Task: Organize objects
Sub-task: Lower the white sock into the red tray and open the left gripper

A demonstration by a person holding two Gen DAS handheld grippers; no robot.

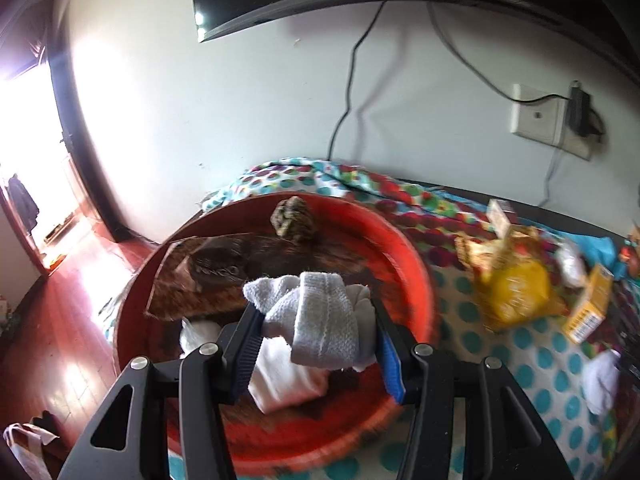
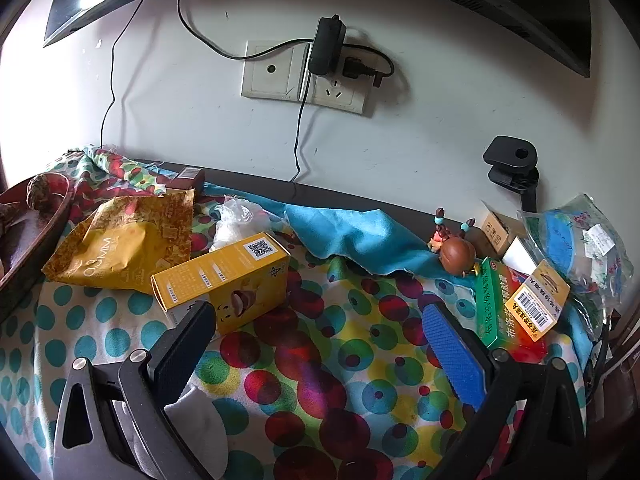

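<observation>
Left tongs (image 1: 316, 316) pinching one white sock (image 1: 320, 320) over one red basin (image 1: 416, 280), right tongs (image 2: 324, 340) spread, empty.

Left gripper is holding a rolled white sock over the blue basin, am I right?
Not quite. The left gripper does hold the rolled white sock, but the basin under it is red, not blue. The left wrist view shows it.

Both cameras look down-forward along their tongs toward the wall (image 2: 440, 120), the left one close above the red basin (image 1: 408, 264) ahead of its tongs, the right one low over the dotted cloth (image 2: 320, 360), and both catch the yellow bag (image 1: 516, 288) (image 2: 120, 252), yellow box (image 1: 592, 308) (image 2: 228, 280) and socket (image 1: 538, 114) (image 2: 272, 70).
</observation>
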